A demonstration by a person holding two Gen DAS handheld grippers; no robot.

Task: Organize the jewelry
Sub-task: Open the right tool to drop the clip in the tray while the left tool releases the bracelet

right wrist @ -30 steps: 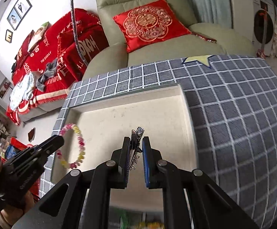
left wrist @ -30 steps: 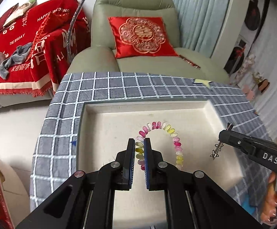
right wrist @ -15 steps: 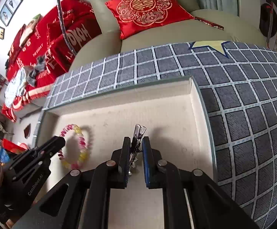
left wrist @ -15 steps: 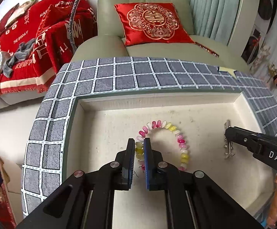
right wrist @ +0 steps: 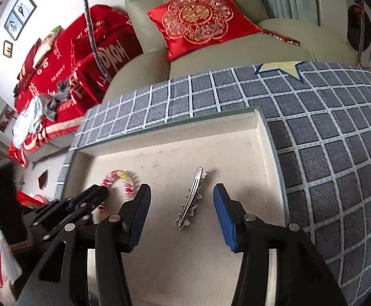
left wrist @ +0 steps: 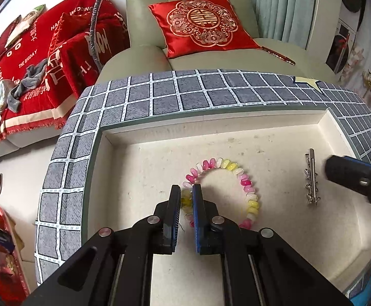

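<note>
Where checked cloth ends, sofa begins.

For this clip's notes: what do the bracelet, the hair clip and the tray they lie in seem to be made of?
Bracelet: glossy, translucent pink, yellow and white beads, probably glass, resin or plastic; which one is unclear.
Hair clip: bright silver with sharp highlights and small star shapes, so likely polished metal.
Tray: matte cream lining, faintly speckled, looks like felt or suede-like fabric; its rim has a pale green edge.

A home living room: a pale green sofa with a red embroidered cushion, red wedding throws, and framed pictures on the wall.
</note>
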